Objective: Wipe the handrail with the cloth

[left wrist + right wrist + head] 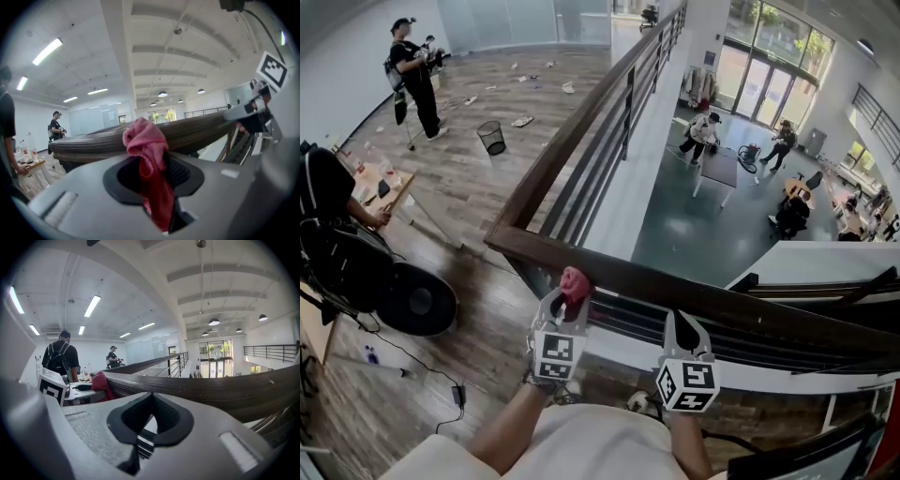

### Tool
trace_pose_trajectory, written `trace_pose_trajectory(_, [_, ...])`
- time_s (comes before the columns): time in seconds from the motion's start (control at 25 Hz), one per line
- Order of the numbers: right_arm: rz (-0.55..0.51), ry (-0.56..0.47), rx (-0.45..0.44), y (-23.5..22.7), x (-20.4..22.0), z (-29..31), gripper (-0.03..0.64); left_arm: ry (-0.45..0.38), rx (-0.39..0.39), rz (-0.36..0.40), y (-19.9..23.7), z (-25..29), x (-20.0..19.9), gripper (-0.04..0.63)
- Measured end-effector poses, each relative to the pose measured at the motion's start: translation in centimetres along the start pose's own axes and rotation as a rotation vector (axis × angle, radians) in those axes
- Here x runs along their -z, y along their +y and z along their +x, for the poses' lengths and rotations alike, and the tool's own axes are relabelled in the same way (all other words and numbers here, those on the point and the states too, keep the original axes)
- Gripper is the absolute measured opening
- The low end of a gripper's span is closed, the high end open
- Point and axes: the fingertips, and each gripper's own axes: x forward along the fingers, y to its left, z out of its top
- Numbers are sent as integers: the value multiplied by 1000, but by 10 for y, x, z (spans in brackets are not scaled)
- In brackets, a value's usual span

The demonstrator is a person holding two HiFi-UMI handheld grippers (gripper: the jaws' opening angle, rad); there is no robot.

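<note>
Far to the left of the handrail [703,289], well back from it, a seated person in black [326,192] is at a desk. A standing person [414,75] is farther off on the wood floor. A wire bin [491,137] stands between that person and the handrail's corner.

Just right of that corner we hold the left gripper [568,298] up to the handrail's near side. Its jaws are clamped on the cloth [575,279], a pink-red rag. The bunched end of the rag pokes out past the fingertips and lies on the handrail's top face. In the left gripper view the cloth [146,143] rises from between the pads and hangs down behind them, with the dark wooden handrail [93,145] running across just beyond it.

Farther right along the handrail, apart from the left gripper, is the right gripper [685,323]. Its tips are at the handrail's near edge, and its jaws are pressed together with nothing between them. In its own view, the handrail [220,390] crosses just past the closed right gripper [136,444].

Beyond the handrail, on the lower floor [675,216], several people are near a table [719,169].
</note>
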Motion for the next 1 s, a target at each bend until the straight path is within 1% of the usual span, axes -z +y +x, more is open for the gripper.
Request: trace_pose_trajectory(1.0, [7, -1, -24, 0, 2, 2, 2, -1, -14, -10, -4, 0, 0, 129])
